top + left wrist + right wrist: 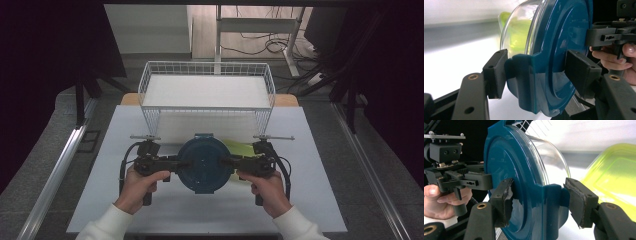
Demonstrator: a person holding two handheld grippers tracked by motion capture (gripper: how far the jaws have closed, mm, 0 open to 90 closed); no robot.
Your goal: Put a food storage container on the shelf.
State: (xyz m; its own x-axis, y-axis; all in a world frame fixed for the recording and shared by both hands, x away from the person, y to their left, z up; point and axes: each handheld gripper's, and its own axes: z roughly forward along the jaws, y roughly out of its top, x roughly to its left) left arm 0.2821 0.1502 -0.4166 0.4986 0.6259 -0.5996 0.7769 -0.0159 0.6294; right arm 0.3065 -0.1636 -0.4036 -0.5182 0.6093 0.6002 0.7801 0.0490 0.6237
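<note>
Both grippers meet at a round container with a dark blue lid (204, 163), one from each side. Left gripper (176, 163), held in the person's left hand (141, 186), has its jaws set about a latch tab (524, 82) on the lid's rim; in the left gripper view one pad (496, 72) touches the tab's outer face and the other pad (580, 72) lies against the lid's top surface, so the jaws pinch the rim there. Right gripper (234, 162), held in the right hand (267, 189), is placed likewise on the opposite tab (552, 207): in the right gripper view its worn inner pad (505, 201) presses on the lid's top, while the outer pad (580, 200) stands at the tab's far face; whether it touches cannot be told.

Beneath the lid sits a clear bowl (555, 162), seen through its curved wall in both gripper views. Just beyond the right gripper, partly behind the container, lies a translucent yellow-green lidded box (239, 147). All rest over a pale grey table mat (310, 200). Farther from the grippers, at the table's far edge, stands a white wire basket (207, 70) with a white floor. Both forearms wear white sleeves (107, 225).
</note>
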